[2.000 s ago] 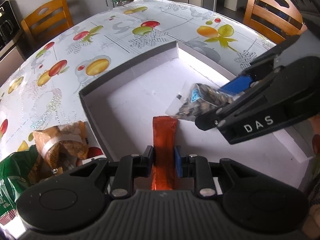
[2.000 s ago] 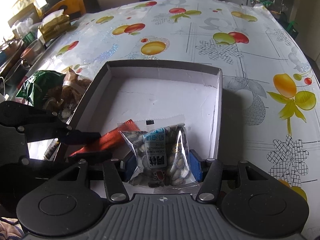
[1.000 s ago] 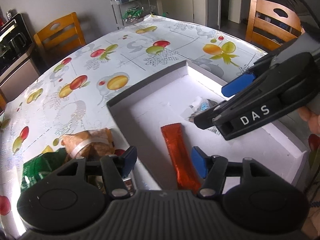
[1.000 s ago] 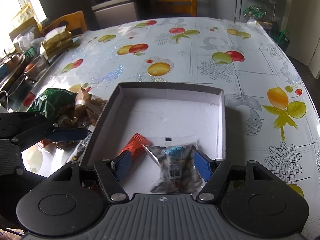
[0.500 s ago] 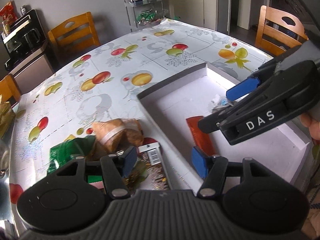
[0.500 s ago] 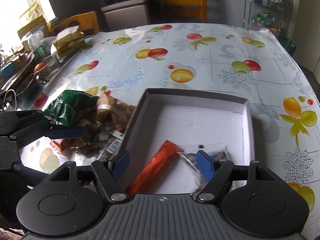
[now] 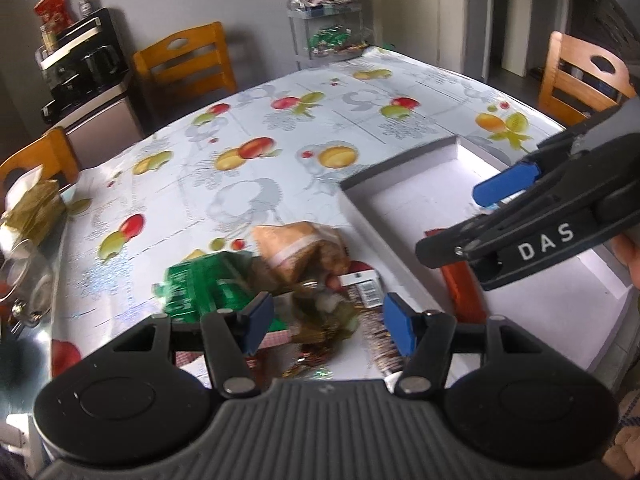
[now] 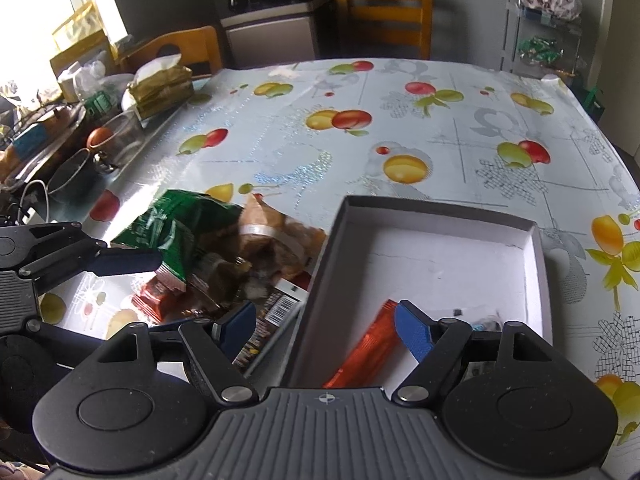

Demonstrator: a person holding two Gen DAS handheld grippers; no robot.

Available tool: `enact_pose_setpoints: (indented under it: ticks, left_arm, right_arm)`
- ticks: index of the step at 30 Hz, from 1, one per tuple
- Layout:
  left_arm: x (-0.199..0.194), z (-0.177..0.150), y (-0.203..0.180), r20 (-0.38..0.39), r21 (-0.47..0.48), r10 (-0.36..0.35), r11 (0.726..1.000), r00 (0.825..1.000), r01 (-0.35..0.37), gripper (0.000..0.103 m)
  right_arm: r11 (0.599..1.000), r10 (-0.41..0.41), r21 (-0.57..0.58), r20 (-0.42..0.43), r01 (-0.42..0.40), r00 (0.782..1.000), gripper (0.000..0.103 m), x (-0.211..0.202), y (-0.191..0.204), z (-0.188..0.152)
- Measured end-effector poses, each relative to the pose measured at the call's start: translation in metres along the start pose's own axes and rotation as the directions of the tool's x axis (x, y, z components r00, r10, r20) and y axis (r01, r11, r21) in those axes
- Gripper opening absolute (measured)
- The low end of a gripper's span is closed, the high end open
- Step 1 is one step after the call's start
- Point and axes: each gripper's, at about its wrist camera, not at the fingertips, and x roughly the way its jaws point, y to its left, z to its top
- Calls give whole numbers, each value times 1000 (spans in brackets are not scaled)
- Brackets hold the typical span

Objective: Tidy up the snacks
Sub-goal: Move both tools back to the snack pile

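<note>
My left gripper [image 7: 330, 324] is open and hangs above a loose pile of snacks: a green bag [image 7: 200, 284], a tan taped bag of pastries [image 7: 300, 252] and a dark barcoded packet [image 7: 364, 288]. Right of the pile stands the white-lined box [image 7: 400, 200] holding an orange packet [image 7: 460, 284]. My right gripper [image 8: 326, 328] straddles the box's left wall [image 8: 320, 276]; its jaws are opening and grip nothing. The orange packet [image 8: 368, 352] and a seed packet [image 8: 484, 326], mostly hidden by a finger, lie in the box. A blue pad [image 8: 128, 262] of my left gripper hovers by the green bag [image 8: 180, 224].
The table wears a fruit-print cloth [image 8: 400, 128]. Gold tissue packs [image 8: 160, 88], a glass jar [image 8: 120, 136] and clutter line its left edge. Wooden chairs [image 8: 384, 12] stand around it, with a wire shelf [image 8: 544, 36] beyond. A person's hand [image 7: 628, 256] holds the right gripper.
Both grippers let go of their packets, which now lie in the box, then pulled back and swung left toward the snack pile. The right jaws stand wider.
</note>
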Motion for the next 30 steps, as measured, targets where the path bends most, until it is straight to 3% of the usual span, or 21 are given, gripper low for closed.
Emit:
enact_pose_setpoints:
  ticks: [15,24,30]
  left_arm:
    - [-9,-11,68,5,-167,133,977,991,-131,61]
    - [5,-15,104,-17,-262,90,961,996,-91,61]
    - [18,-7,118,-24,-283,16,959,1000,-22,61]
  right_arm:
    - [999,20,-45,12,-19,1000,78,10,30,15]
    - [998,3,-68,14,-3,1000,78,25,35,32]
    - [995,-1,-103,3,1,1000,78,41,40,43]
